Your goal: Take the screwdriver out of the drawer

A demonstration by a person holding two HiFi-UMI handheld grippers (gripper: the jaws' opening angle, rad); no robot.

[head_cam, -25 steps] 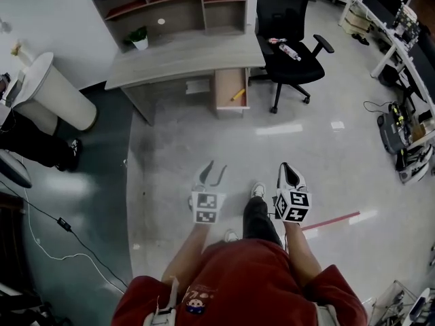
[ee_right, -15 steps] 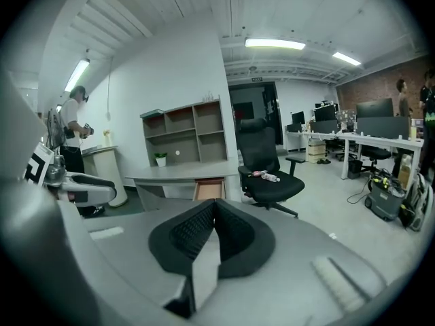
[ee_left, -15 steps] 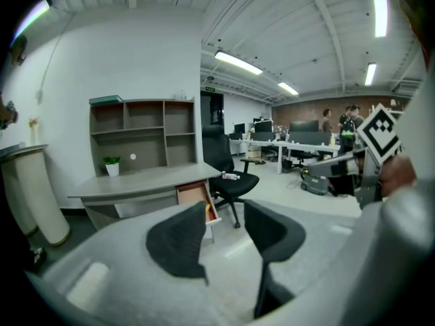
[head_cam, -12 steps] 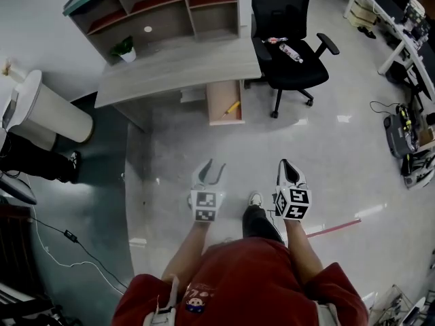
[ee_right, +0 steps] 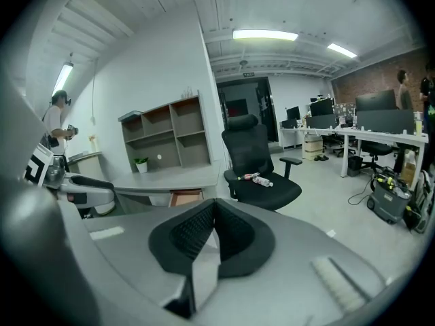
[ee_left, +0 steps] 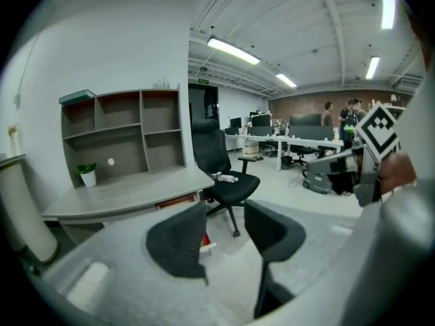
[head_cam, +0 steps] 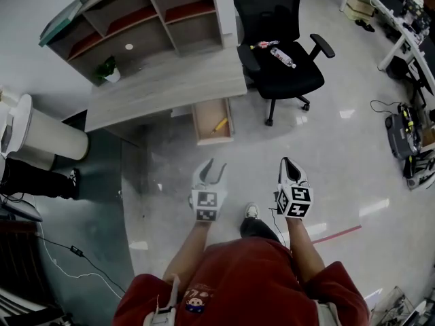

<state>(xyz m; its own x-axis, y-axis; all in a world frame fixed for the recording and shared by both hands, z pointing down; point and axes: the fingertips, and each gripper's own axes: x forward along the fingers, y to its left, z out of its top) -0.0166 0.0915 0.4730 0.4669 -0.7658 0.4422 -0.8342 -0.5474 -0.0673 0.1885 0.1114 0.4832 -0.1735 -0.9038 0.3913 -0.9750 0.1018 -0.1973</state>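
Currently, the yellow screwdriver point(head_cam: 219, 124) lies inside the open light-wood drawer point(head_cam: 203, 123) of the grey desk point(head_cam: 163, 90), well ahead of both grippers. The left gripper point(head_cam: 215, 171) has its 2 jaws spread apart, with nothing between them. The right gripper point(head_cam: 289, 170) has its jaws pressed together, empty. The black office chair point(head_cam: 282, 63) stands ahead of the right gripper.

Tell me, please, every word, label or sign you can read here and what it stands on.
No text is readable.
Green sign above the doorway: too small to read.
Bottle label, on the chair: blurred.
Markers on the left gripper and right gripper: patterns, no words.
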